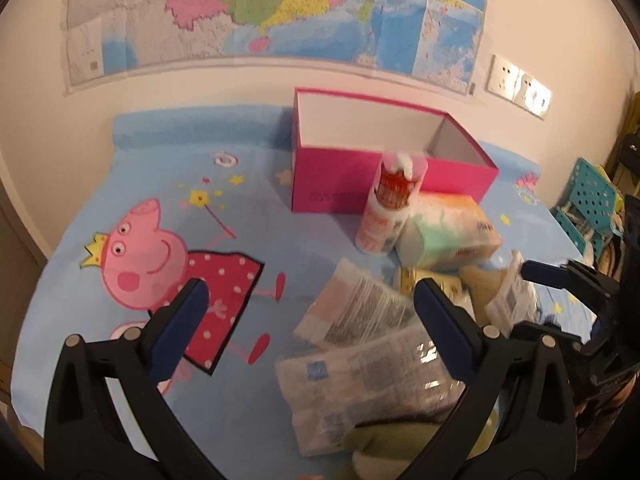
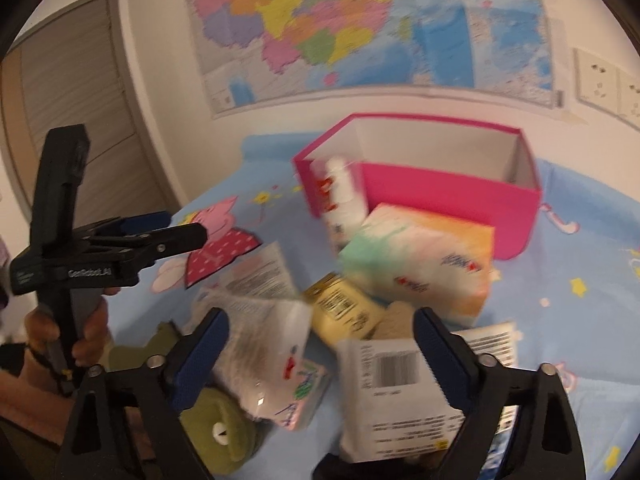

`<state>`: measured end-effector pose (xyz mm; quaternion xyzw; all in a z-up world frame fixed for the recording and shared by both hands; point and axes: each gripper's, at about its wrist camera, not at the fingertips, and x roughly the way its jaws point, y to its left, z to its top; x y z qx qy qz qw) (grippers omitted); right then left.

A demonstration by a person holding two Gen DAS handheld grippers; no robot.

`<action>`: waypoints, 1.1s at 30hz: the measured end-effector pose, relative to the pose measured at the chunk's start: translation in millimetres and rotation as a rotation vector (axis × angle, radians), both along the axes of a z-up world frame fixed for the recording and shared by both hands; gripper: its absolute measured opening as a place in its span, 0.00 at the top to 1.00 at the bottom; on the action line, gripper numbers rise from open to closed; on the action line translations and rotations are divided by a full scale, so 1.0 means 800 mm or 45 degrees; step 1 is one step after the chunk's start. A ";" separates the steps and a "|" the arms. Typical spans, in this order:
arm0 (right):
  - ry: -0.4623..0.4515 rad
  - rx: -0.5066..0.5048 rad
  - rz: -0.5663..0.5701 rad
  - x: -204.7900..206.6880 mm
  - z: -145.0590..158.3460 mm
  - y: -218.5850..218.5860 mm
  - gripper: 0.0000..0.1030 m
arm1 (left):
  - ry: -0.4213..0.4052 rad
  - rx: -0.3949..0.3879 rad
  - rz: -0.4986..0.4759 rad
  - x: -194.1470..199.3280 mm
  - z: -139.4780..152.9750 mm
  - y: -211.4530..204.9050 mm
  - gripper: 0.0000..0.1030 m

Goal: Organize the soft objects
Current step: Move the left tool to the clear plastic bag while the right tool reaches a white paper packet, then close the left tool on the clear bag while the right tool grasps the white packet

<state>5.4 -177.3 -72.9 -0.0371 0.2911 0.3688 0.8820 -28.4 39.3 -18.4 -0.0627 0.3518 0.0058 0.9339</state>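
Bed w/ cartoon-pig sheet point(image 1: 120, 184) under a wall map point(image 1: 280, 8); pink box point(image 1: 394, 178) sits open at the back, prob. the drop-off. Soft packs point(image 2: 420, 264) and green plush point(image 2: 218, 432) piled in front. Left hand-held gripper point(image 1: 310, 312) and right hand-held gripper point(image 2: 320, 344) both wide, holding nothing, over the pile.

Blue cartoon bedsheet point(image 1: 240, 168) under pink box point(image 1: 360, 184), tissue pack point(image 1: 452, 232), plastic packets point(image 1: 360, 308)
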 end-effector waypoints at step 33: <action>0.210 0.092 0.151 0.051 -0.029 0.024 0.82 | 0.367 -0.514 -0.512 0.022 -0.084 0.013 0.23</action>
